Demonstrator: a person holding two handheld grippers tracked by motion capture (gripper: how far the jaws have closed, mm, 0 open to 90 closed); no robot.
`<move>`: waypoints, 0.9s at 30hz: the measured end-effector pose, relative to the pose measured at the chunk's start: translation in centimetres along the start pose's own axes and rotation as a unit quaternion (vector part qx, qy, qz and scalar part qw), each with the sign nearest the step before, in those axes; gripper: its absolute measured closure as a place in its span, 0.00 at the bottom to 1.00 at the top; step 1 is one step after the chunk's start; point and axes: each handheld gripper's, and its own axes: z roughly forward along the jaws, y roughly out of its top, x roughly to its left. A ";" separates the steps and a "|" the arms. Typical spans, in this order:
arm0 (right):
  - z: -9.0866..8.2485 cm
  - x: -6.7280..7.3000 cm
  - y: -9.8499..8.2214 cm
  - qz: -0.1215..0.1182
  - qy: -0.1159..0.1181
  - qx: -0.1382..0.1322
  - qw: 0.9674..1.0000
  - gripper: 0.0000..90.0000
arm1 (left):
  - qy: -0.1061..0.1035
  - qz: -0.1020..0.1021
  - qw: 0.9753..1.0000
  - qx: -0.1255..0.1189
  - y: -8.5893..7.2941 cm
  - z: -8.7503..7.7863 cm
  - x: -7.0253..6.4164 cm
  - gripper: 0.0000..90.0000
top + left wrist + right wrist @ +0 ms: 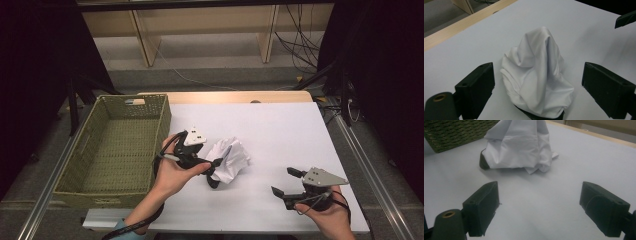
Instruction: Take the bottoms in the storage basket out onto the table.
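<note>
A crumpled white cloth (231, 159) stands in a peaked heap on the white table (285, 130), right of middle-left. My left gripper (216, 172) reaches it from the left, and its two jaws stand wide on either side of the heap. In the left gripper view the cloth (537, 75) sits between the jaws of the gripper (541, 92) with a gap at each pad, and something dark shows under its near edge. My right gripper (286, 181) is open and holds nothing near the table's front right. In its own view the gripper (539, 210) faces the cloth (519, 145) from a distance.
A green woven basket (161, 131) stands off the table's left side; its corner (456, 132) shows in the right gripper view. A wooden strip (235, 96) edges the far side. Cables lie on the floor beyond.
</note>
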 end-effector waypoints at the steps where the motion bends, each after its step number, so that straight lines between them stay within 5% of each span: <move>1: 0.0 0.0 0.0 0.000 0.000 0.000 1.000 0.19 | 0.001 0.001 1.000 -0.002 0.0 -0.2 0.1 0.13; 27: 0.1 0.0 0.0 -0.002 0.001 0.002 1.000 0.19 | 0.015 -0.019 0.998 -0.049 -2.1 -5.2 2.2 0.14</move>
